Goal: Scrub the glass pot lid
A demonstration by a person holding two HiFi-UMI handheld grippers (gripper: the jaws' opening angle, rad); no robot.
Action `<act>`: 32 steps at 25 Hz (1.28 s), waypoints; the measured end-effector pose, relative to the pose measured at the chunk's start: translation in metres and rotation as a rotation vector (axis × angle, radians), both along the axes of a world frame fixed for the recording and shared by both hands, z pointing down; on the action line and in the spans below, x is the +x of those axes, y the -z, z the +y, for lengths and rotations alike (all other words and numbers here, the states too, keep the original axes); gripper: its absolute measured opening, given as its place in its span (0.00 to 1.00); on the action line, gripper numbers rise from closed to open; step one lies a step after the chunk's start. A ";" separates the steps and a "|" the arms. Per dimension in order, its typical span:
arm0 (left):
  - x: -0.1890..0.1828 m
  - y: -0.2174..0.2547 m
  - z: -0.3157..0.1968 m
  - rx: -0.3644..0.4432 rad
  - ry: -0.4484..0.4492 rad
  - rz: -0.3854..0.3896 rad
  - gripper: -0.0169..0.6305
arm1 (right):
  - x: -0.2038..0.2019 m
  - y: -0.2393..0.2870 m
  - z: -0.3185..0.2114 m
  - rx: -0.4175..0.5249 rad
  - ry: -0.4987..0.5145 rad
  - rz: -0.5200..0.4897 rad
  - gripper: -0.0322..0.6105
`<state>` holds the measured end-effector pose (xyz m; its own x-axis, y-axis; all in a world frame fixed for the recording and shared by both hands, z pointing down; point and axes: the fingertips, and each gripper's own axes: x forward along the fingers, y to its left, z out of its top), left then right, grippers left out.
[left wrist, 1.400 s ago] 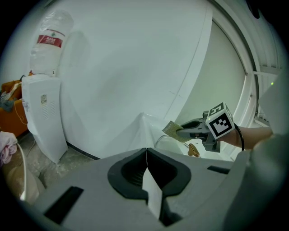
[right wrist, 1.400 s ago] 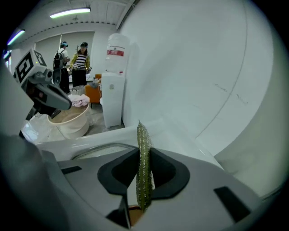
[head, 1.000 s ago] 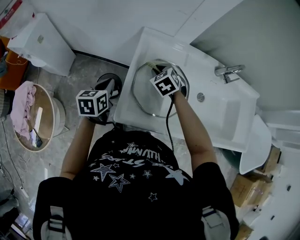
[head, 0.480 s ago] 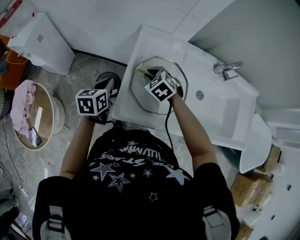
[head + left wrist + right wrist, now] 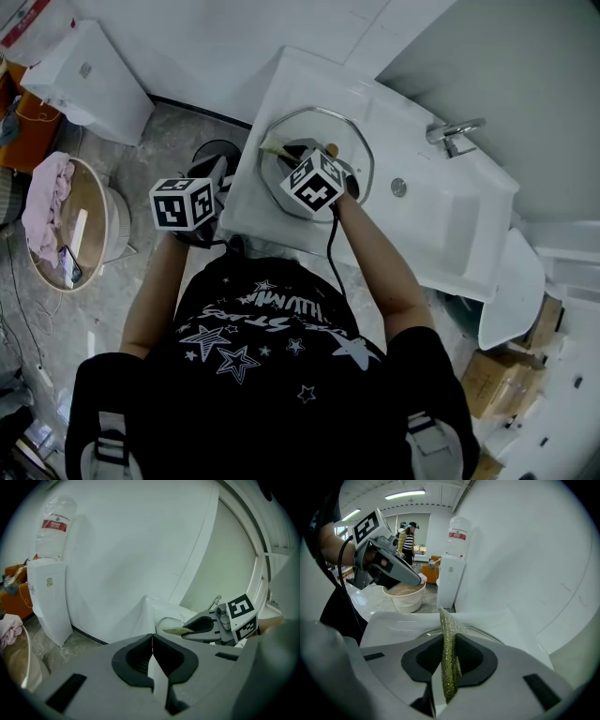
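The round, clear glass pot lid (image 5: 330, 131) with a metal rim lies flat on the white sink (image 5: 441, 216), beside the basin. A thin green woven scouring pad (image 5: 448, 620) stands on edge, pinched in the right gripper (image 5: 449, 641). Its tip is over the lid's left part, seemingly touching the glass.

Glass pot lid (image 5: 323, 122) fills left end of sink unit (image 5: 291, 89); right gripper (image 5: 281, 150) with scouring pad (image 5: 271, 147) over it. Basin (image 5: 441, 220) to right open. Faucet (image 5: 455, 134) blocks far right corner. Wall (image 5: 216, 47) close along far edge. Left gripper (image 5: 220, 173) off left edge.
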<state>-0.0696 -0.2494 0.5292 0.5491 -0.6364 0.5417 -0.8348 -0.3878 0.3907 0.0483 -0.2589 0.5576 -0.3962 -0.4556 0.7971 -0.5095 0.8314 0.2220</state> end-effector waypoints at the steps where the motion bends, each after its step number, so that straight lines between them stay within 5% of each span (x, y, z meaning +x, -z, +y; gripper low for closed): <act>1: 0.000 0.000 0.002 0.000 0.003 0.000 0.04 | -0.002 0.000 0.004 -0.002 0.008 -0.003 0.16; 32: 0.019 0.003 0.038 -0.003 0.018 -0.006 0.04 | -0.017 0.002 0.088 -0.121 0.120 -0.107 0.17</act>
<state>-0.0503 -0.2115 0.5264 0.5339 -0.6448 0.5470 -0.8443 -0.3711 0.3865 0.0314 -0.1710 0.5553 -0.5274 -0.3038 0.7934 -0.4205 0.9048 0.0670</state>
